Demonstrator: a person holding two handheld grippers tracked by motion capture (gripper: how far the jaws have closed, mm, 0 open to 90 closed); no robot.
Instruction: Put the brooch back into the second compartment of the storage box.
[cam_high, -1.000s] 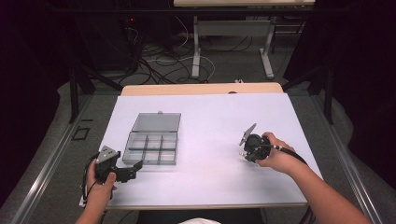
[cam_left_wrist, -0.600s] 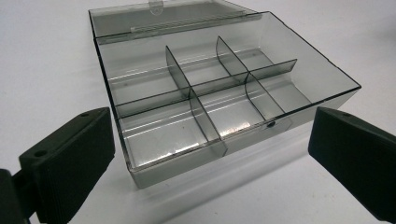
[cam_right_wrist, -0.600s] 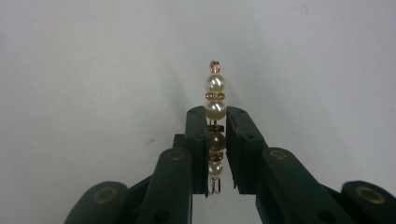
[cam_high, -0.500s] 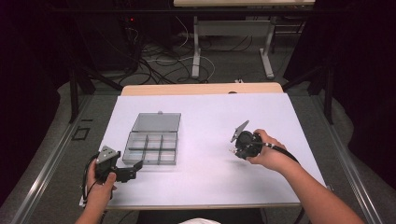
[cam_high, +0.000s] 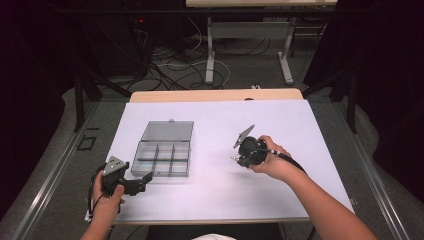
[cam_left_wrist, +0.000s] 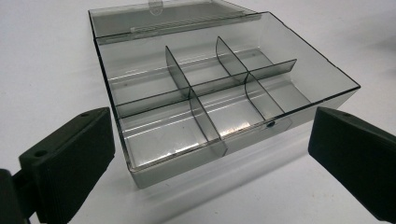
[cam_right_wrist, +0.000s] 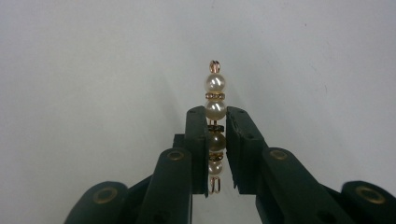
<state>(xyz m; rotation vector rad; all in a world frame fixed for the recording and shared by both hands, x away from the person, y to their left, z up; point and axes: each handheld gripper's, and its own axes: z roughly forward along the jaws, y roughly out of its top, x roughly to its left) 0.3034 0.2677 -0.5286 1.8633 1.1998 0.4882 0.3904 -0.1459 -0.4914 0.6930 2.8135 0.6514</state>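
I have carried my right gripper (cam_high: 234, 159) leftward across the white table (cam_high: 310, 130), from near the right edge toward the compartment box (cam_high: 163, 155). Its jaws remain clamped on the pearl pin (cam_right_wrist: 215, 109).

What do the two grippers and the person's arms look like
Both grippers are black. The left gripper carries a grey three-cornered plate on top and a black cable looping beside the hand; its jaws are broad, blocky slabs. The right gripper has narrower jaws with ridged inner faces, round brass-coloured pivot rivets, a grey plate and a black cable trailing along the forearm. Both forearms are bare, no sleeves.
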